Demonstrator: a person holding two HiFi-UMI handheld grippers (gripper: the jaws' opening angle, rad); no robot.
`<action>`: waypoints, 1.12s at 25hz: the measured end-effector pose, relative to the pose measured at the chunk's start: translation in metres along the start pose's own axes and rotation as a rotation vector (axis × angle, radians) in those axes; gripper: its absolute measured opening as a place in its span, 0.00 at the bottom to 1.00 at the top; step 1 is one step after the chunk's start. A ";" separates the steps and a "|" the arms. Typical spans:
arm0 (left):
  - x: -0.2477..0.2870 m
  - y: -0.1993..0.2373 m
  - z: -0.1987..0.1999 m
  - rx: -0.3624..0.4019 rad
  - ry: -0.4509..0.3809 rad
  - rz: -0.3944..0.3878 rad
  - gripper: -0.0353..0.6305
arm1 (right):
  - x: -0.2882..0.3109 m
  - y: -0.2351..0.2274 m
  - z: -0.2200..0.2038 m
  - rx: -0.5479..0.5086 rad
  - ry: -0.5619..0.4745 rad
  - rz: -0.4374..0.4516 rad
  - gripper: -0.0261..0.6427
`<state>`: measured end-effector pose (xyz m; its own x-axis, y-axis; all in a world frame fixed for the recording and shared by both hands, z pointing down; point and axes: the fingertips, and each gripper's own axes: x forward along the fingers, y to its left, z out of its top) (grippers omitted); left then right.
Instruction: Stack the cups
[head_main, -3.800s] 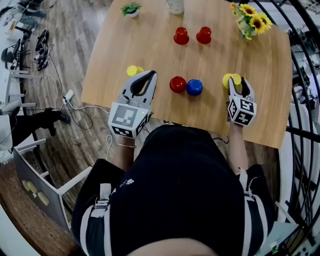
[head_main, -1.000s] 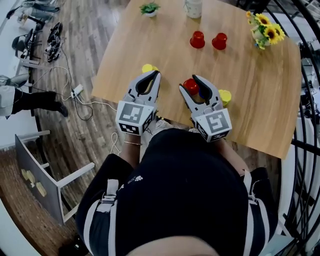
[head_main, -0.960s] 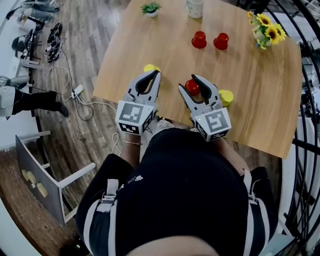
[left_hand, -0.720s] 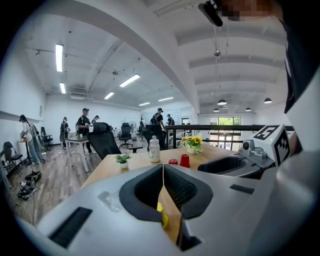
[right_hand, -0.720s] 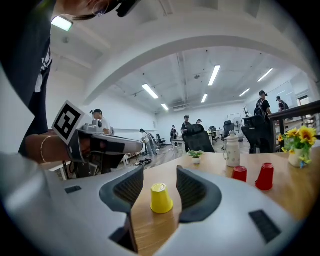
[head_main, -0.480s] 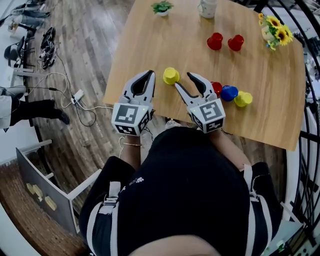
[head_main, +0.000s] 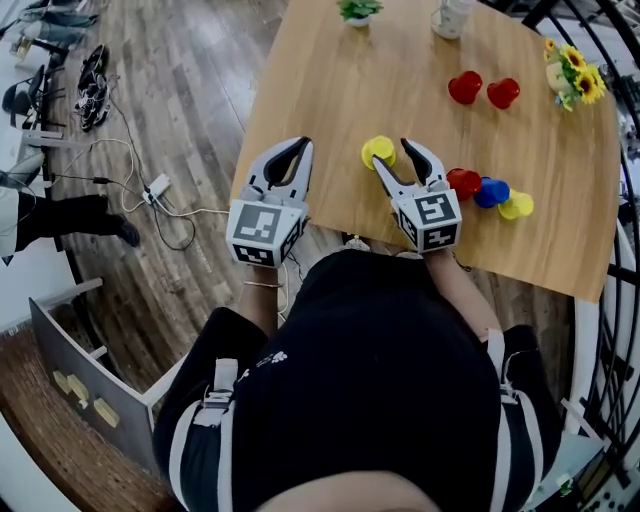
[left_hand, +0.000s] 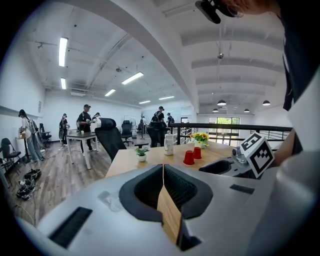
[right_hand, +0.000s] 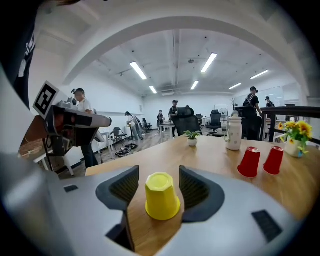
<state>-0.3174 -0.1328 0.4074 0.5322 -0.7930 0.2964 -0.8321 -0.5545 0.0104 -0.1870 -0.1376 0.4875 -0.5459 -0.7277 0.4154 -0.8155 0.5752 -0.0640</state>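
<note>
I work over a pale wood surface (head_main: 330, 110) on a plank floor (head_main: 170, 90), in an open office with strip lights (left_hand: 62, 51), desks (left_hand: 80, 135) and people (left_hand: 86, 116) far off. My right gripper (head_main: 394, 155) is spread around an upside-down yellow cup (head_main: 378, 151) close to the near edge, and the pads are not pressing it. Just right of it a red cup (head_main: 463, 183), a blue cup (head_main: 491, 191) and a second yellow cup (head_main: 516, 206) sit in a row. A red pair (head_main: 464, 86) stands farther off. My left gripper (head_main: 302, 143), pressed together and empty, hovers at the near left corner, tipped slightly down. Both cubes (head_main: 262, 233) carry black-and-white square markers.
</note>
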 end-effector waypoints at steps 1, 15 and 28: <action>0.001 0.003 0.001 0.000 -0.004 -0.007 0.08 | 0.004 0.001 -0.002 0.003 0.008 -0.004 0.42; 0.001 0.016 0.000 -0.036 -0.014 -0.043 0.08 | 0.028 -0.007 -0.025 0.055 0.079 -0.079 0.37; 0.037 -0.033 0.017 -0.011 -0.025 -0.174 0.08 | -0.052 -0.059 0.024 0.165 -0.110 -0.214 0.36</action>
<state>-0.2674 -0.1484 0.4016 0.6719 -0.6914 0.2657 -0.7287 -0.6813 0.0698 -0.1153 -0.1428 0.4478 -0.3686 -0.8671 0.3351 -0.9296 0.3426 -0.1362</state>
